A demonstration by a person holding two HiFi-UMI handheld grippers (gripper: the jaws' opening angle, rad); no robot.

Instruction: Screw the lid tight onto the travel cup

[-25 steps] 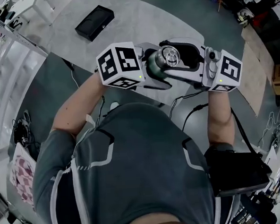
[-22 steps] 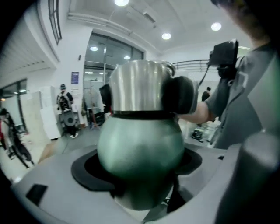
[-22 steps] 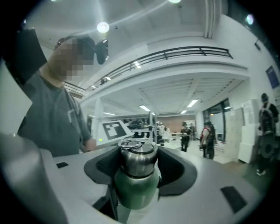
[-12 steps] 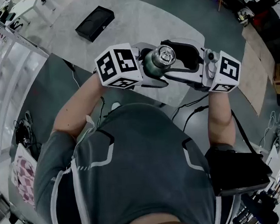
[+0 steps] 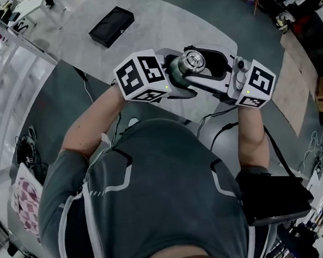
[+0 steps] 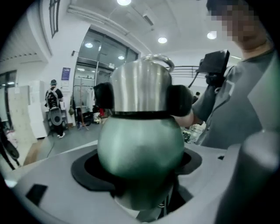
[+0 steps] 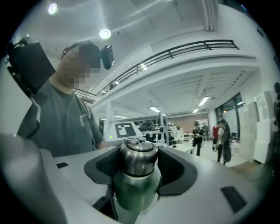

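- Grey floor (image 5: 56, 110) fills the head view. A pale rounded tabletop (image 5: 161, 27) ahead carries a flat black box (image 5: 111, 26), well apart from the work.
- Also in the head view, the cup (image 5: 179, 74) is held in the air in front of the person's chest, with its steel lid (image 5: 193, 60) facing up. The left gripper (image 5: 172, 82) comes in from the left onto the green body. The right gripper (image 5: 200, 70) comes in from the right at the lid.
- Left gripper view: behind the cup is a bright hall with glass walls and ceiling lights.
- The left gripper's jaws are clamped on the round green body, which fills the gap between them. The black pads (image 6: 103, 95) of the other gripper sit against both sides of the lid above.
- Right gripper view: a balcony rail (image 7: 192, 46) runs overhead and a few people (image 7: 221, 135) stand far off.
- The right gripper's jaws have just been closing with the lid between them. Both pads now press on its steel sides, so this gripper grasps the lid.
- Progress, as a judgement: the lid sits level on the cup with no gap showing at the seam, so it is on and threaded.
- Whether it is fully tight cannot be seen. What looks left is the last tightening twist against the held body, then letting go.
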